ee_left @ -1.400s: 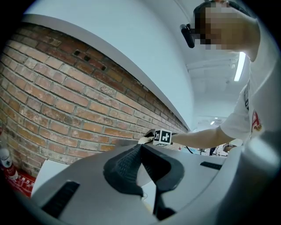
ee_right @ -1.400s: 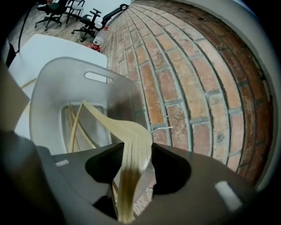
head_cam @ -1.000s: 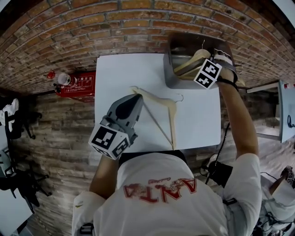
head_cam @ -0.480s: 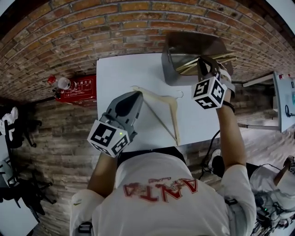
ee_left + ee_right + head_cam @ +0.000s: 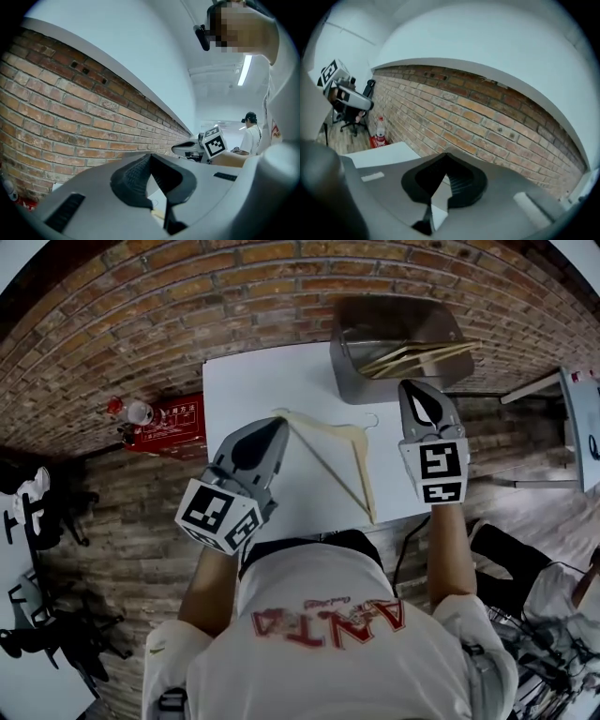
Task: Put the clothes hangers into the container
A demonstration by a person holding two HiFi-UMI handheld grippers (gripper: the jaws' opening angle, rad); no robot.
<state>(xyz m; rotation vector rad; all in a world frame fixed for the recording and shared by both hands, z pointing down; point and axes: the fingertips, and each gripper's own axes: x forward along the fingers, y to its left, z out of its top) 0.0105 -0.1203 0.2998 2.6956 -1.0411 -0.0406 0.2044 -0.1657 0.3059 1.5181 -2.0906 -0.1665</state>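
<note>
ANTA on my shirt (image 5: 328, 620), left gripper (image 5: 279, 423) clamped on hanger (image 5: 328, 430) end, left of container (image 5: 349, 385), right gripper (image 5: 414, 387) below container, jaws just closed, empty

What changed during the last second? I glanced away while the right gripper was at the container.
The right gripper drew back from the container toward the person and rolled, so its marker cube now faces up. Its jaws have just been closing and are shut on nothing. The wooden hangers lie in the container, clear of it. Unchanged: the left gripper stays closed on the end of the hanger on the table.
</note>
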